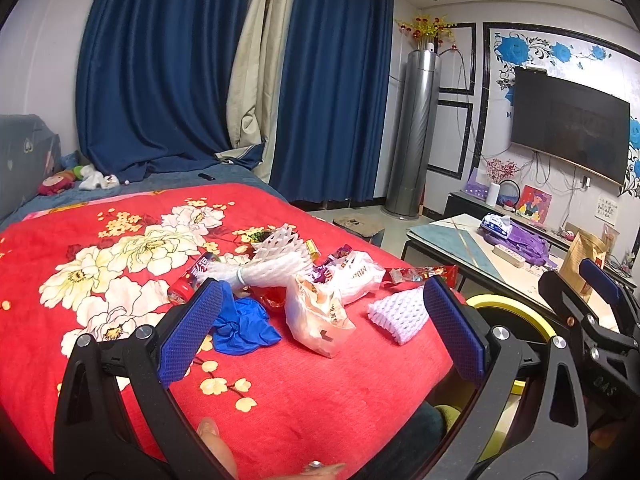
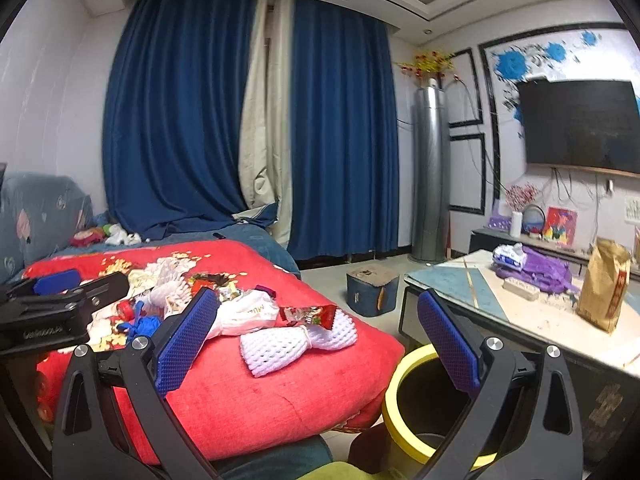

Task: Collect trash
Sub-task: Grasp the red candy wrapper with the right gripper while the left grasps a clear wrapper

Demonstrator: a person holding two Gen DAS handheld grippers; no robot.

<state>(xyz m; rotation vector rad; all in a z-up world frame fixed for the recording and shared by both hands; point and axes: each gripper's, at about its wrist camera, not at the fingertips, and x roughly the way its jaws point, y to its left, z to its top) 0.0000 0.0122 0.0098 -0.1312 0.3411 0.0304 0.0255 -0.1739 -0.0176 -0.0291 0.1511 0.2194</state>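
Hovering, both jaws apart: left gripper [image 1: 320, 336] faces the crinkly translucent plastic bag [image 1: 316, 316] at centre frame, light, slippery; pinch its bunched top. Right gripper [image 2: 320, 344] empty.

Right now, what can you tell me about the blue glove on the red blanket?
The blue glove is thin and rubbery-looking, crumpled into a limp heap with folds. It lies on the red flowered blanket, at the near side of the trash pile, beside a crinkled plastic bag. The left gripper hangs open over it, not touching.
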